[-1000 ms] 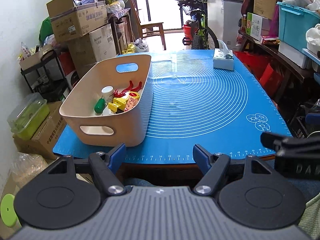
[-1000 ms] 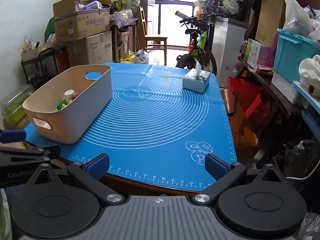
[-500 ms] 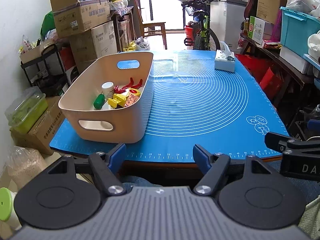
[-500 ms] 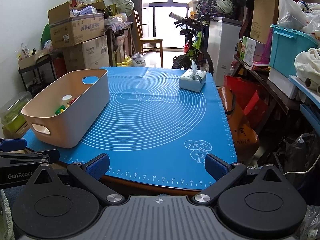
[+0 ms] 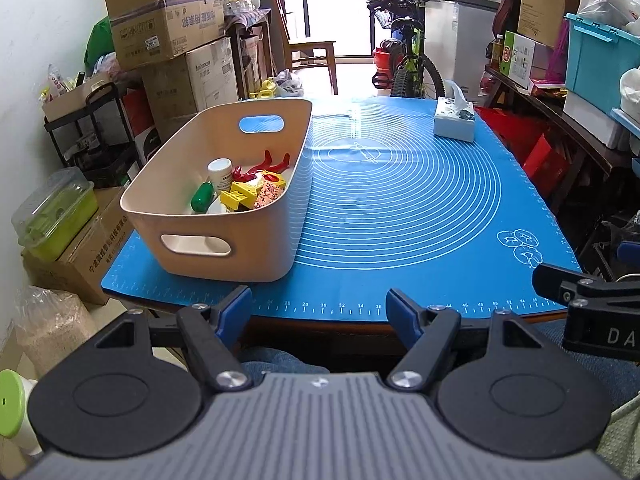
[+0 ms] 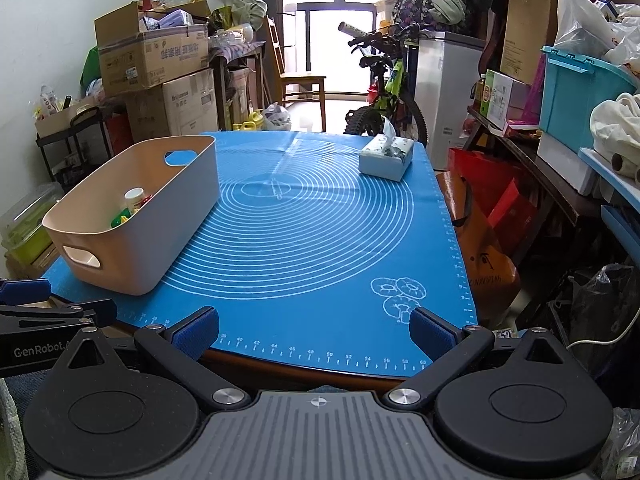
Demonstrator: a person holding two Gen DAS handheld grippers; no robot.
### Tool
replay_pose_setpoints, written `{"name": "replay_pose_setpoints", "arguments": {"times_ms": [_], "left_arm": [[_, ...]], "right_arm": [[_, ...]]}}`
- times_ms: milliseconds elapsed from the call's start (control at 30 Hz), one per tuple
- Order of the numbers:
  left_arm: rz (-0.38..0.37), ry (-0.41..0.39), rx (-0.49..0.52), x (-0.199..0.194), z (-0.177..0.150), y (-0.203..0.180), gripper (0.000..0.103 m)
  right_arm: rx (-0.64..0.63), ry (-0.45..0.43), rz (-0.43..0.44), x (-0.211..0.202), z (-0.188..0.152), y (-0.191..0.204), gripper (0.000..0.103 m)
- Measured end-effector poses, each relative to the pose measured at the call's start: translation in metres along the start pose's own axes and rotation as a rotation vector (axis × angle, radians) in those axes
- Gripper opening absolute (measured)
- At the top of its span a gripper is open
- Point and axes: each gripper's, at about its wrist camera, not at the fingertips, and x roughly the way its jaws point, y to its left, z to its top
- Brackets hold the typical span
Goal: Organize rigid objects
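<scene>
A beige bin with cut-out handles stands on the left of the blue mat. In it lie a white jar, a green bottle, a red clip and yellow toy pieces. The bin also shows in the right wrist view. My left gripper is open and empty, held off the table's front edge. My right gripper is open and empty, also back from the front edge.
A tissue box sits at the mat's far right, also in the right wrist view. Cardboard boxes stack at the left, a bicycle behind the table, shelves and a teal crate at the right.
Both grippers have drawn back and risen slightly from the table; the view of the bin and mat has widened. Both stay open and empty.
</scene>
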Motion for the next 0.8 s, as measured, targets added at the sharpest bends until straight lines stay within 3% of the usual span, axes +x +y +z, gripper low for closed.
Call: {"name": "replay_pose_setpoints", "arguments": {"times_ms": [800], "left_arm": [[-0.002, 0.000, 0.000, 0.0006, -0.0005, -0.0002, 0.075]], "right_arm": [[0.012, 0.006, -0.002, 0.0010, -0.0016, -0.0020, 0.101]]}}
